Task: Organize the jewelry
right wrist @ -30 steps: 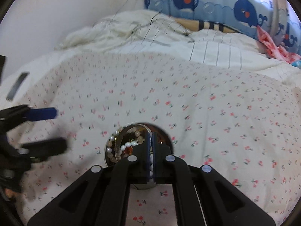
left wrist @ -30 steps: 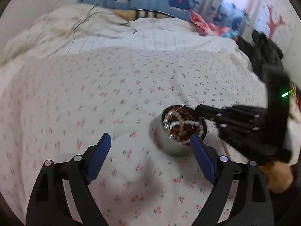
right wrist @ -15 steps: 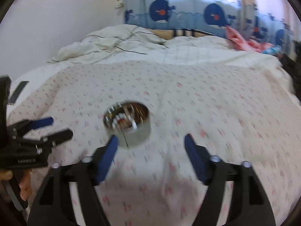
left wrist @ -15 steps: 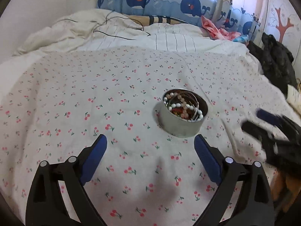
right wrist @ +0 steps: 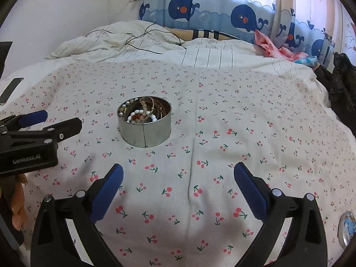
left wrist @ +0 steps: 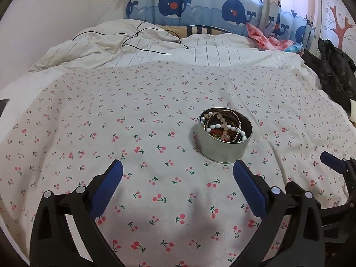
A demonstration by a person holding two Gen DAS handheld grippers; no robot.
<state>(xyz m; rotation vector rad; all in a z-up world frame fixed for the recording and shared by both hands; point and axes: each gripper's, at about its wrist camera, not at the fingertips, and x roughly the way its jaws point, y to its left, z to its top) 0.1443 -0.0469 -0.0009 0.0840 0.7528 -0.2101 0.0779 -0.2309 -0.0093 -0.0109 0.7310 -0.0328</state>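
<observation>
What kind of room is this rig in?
Likely a child's bedroom: the work surface is a bed with a cherry-print sheet, a rumpled duvet behind it, and whale-print curtains at the window.

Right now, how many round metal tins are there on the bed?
1 open tin holding jewelry stands mid-bed on the cherry-print sheet. A round metal piece lies at the right wrist view's lower right edge; lid or second tin is unclear.

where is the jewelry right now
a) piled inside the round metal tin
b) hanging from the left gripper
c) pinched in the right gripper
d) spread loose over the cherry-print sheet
a: the beaded bracelets and bangles lie heaped inside the round metal tin on the cherry-print sheet, while the left gripper and the right gripper both stand open and empty, short of the tin.
</observation>
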